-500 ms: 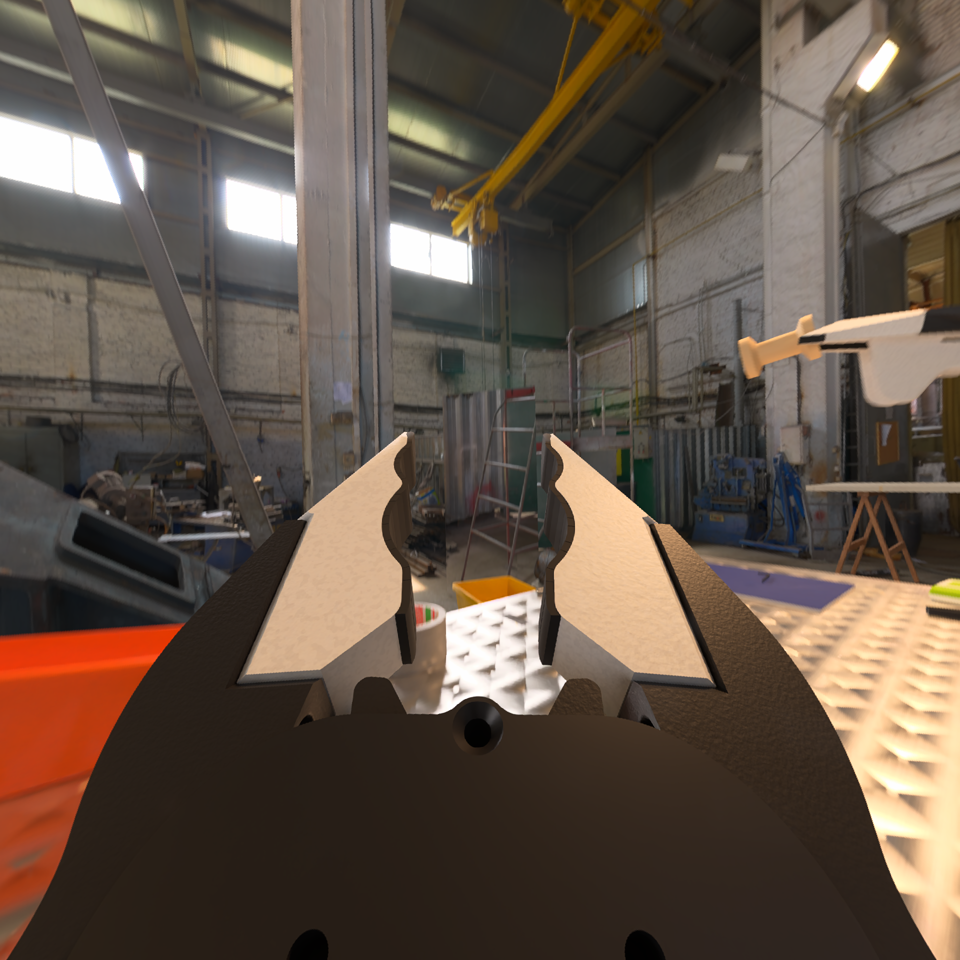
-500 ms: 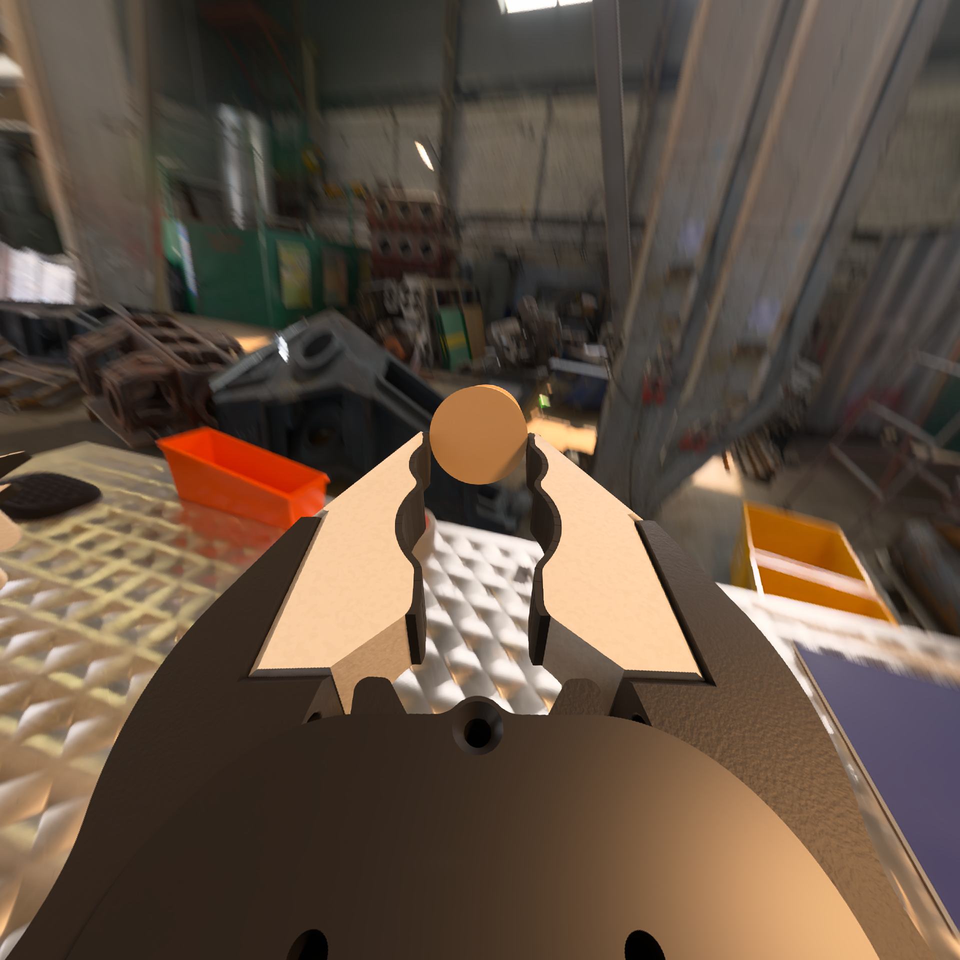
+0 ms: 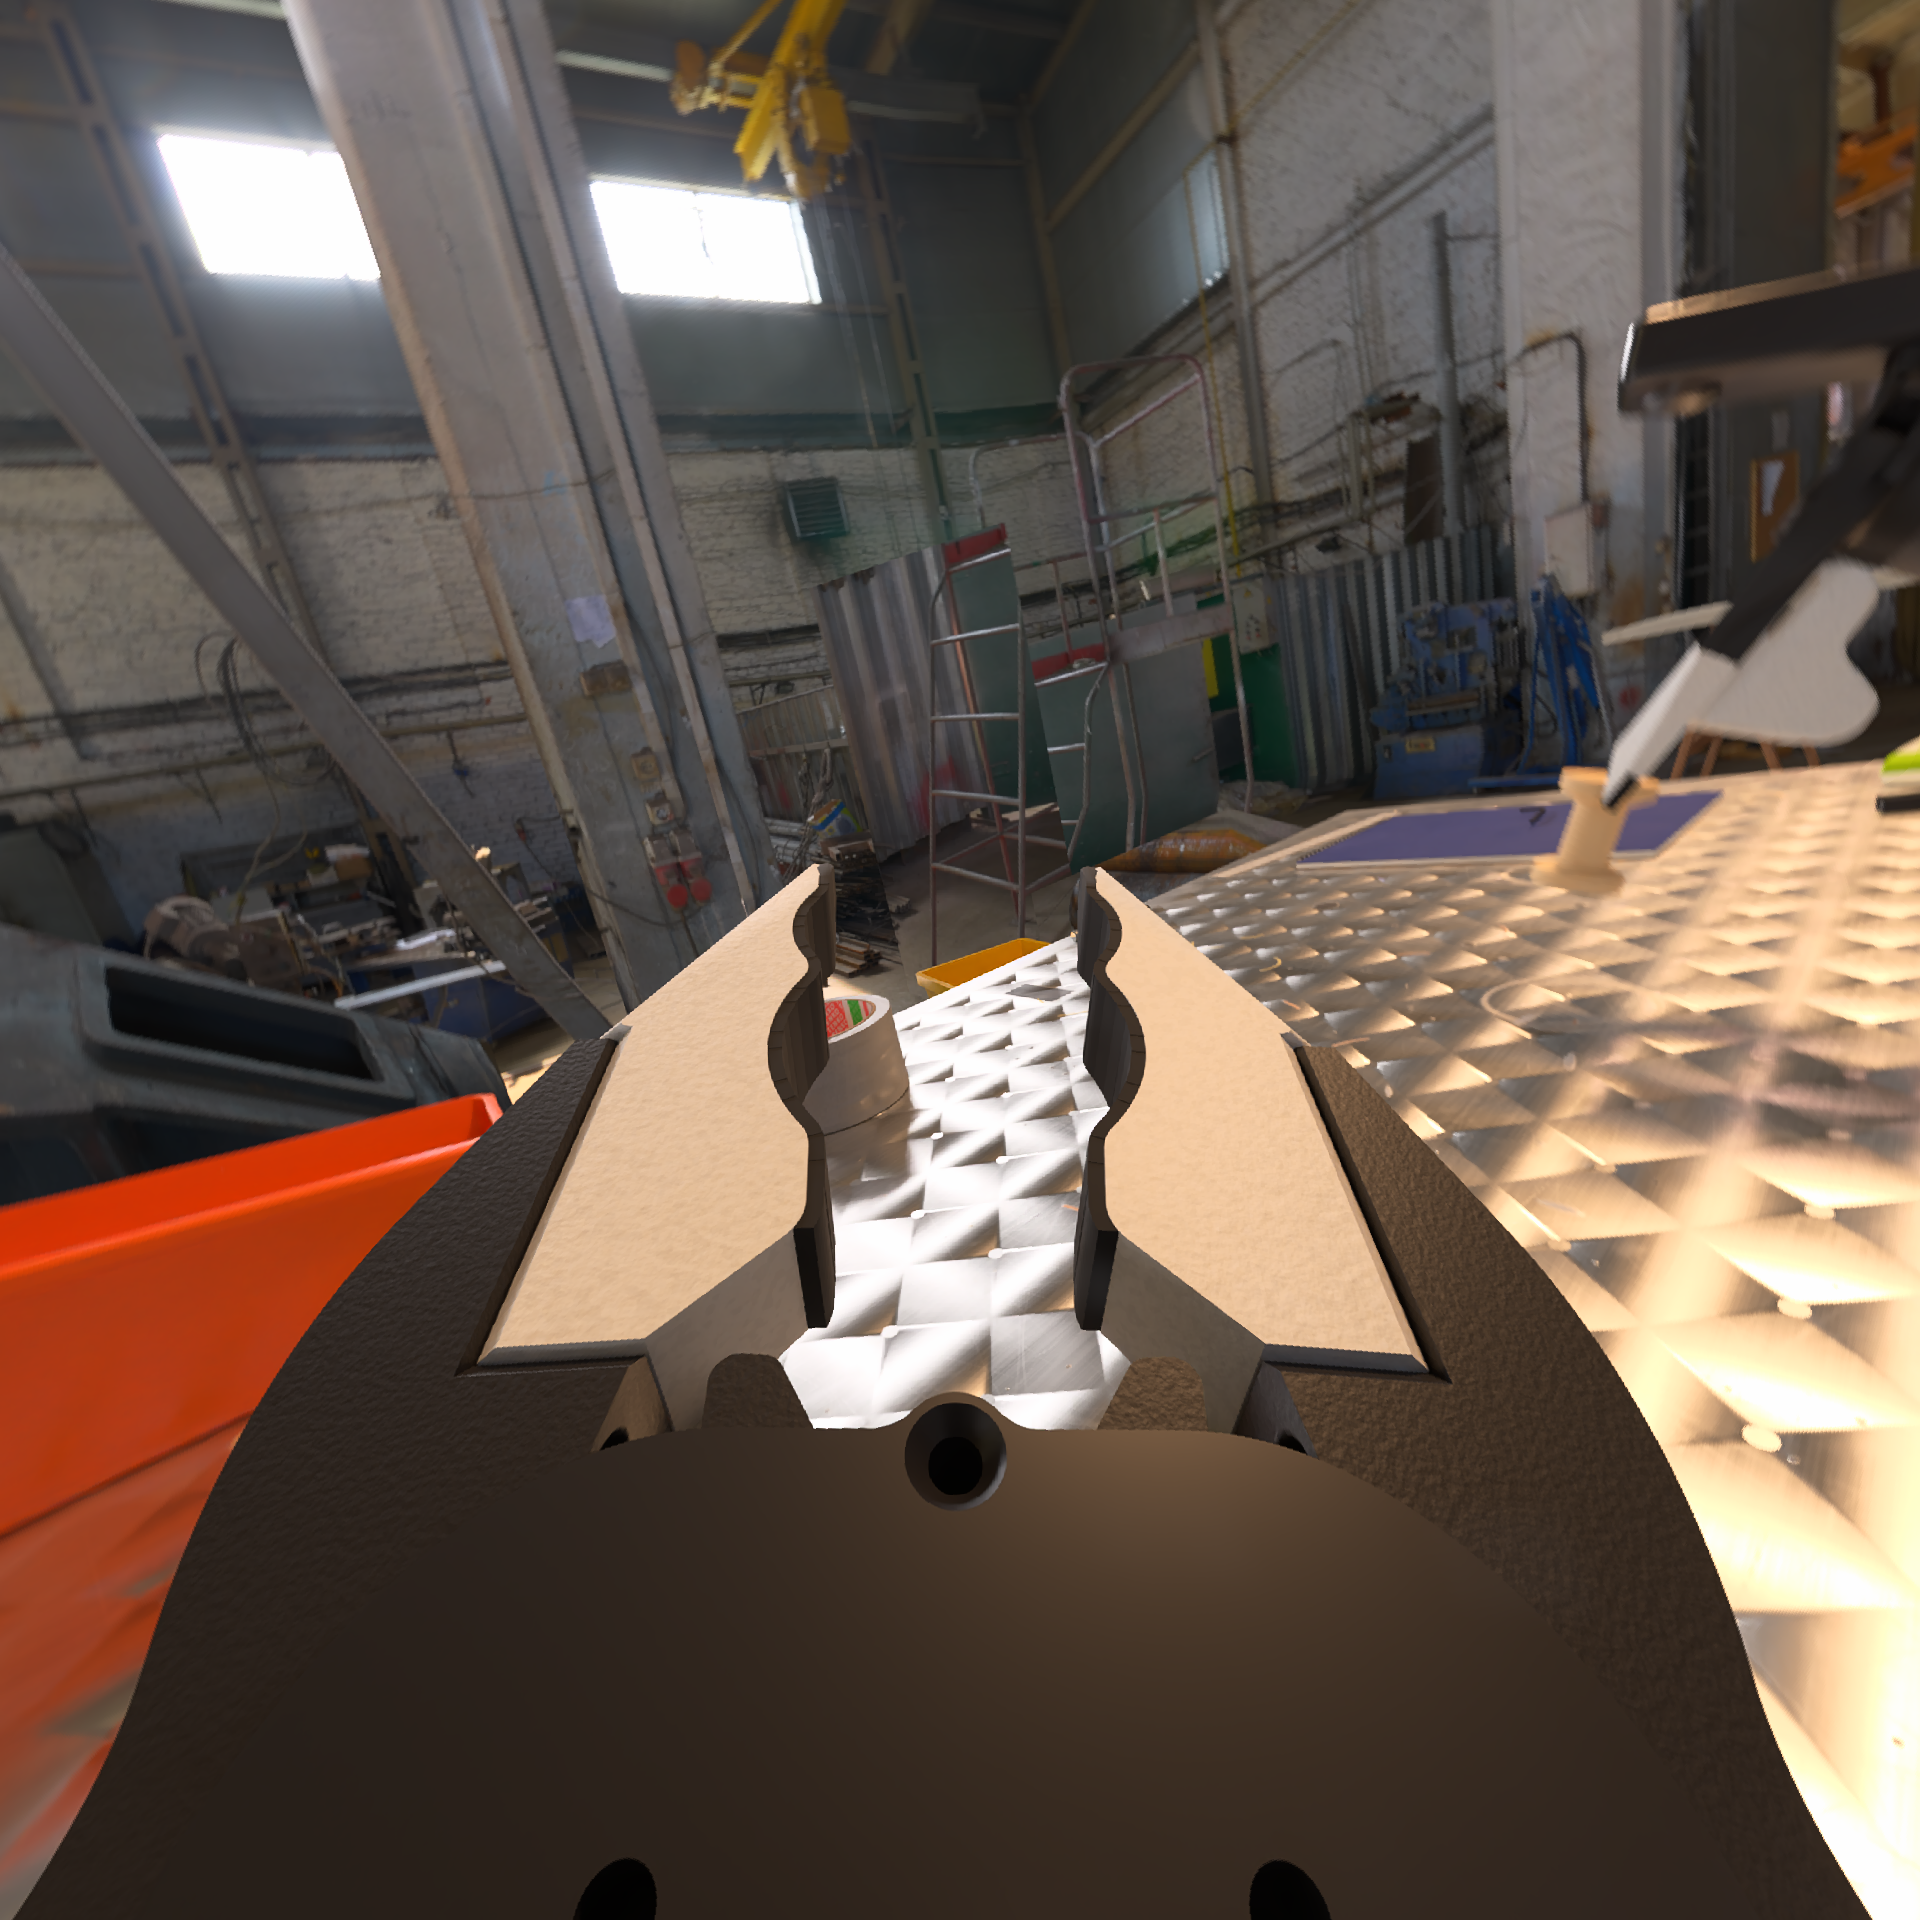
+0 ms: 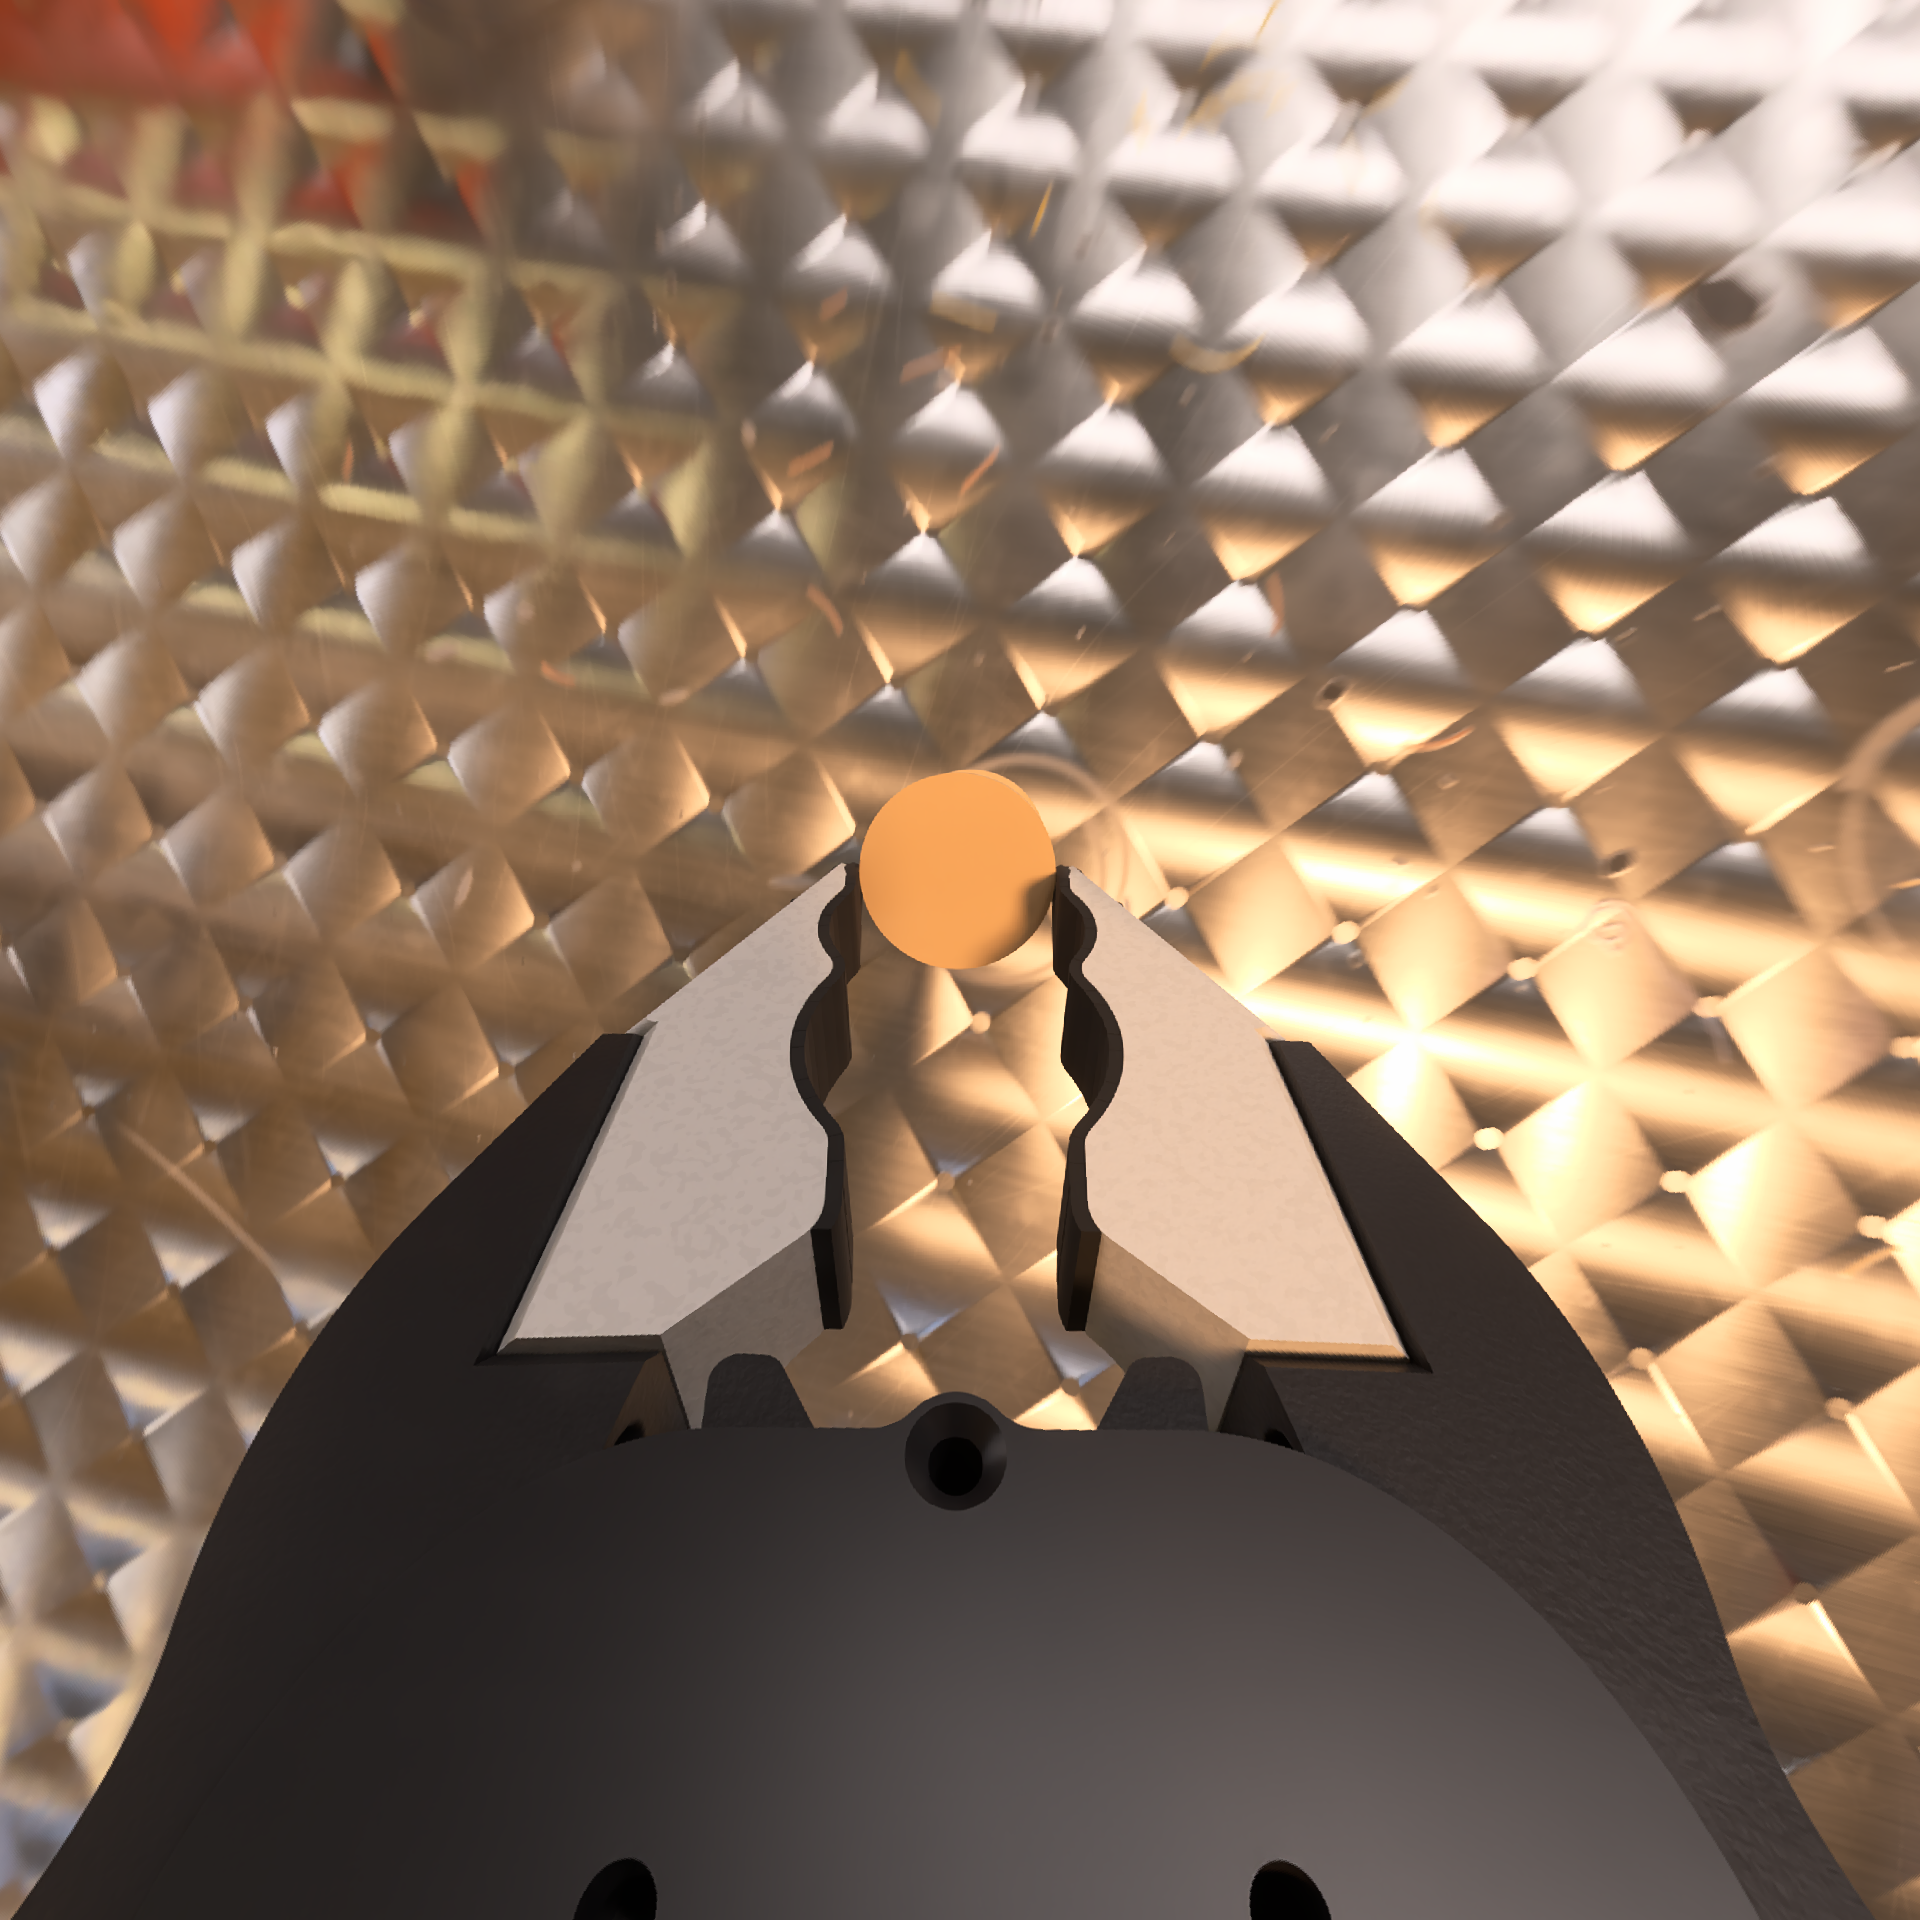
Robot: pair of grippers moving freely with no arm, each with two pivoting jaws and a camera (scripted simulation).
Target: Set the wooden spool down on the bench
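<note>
The wooden spool (image 3: 1581, 840) stands upright far right on the embossed metal bench (image 3: 1558, 1143), its lower flange at the surface beside a purple mat (image 3: 1455, 840). My right gripper (image 3: 1621, 800) reaches down from the upper right and its fingertips clasp the spool's top. In the right wrist view the right gripper (image 4: 956, 885) points down at the bench (image 4: 1351, 520), shut on the spool's round orange end (image 4: 956, 862). My left gripper (image 3: 954, 904) is open and empty, low over the bench's left part.
A roll of white tape (image 3: 864, 1065) stands just beyond my left finger. An orange bin (image 3: 208, 1299) sits at the left. A yellow bin (image 3: 977, 961) lies past the far edge. A green and white object (image 3: 1903, 774) is at the far right.
My right gripper has tipped from level to pointing down and brought the spool down to the bench. My left gripper has shifted its view a little and stays open.
</note>
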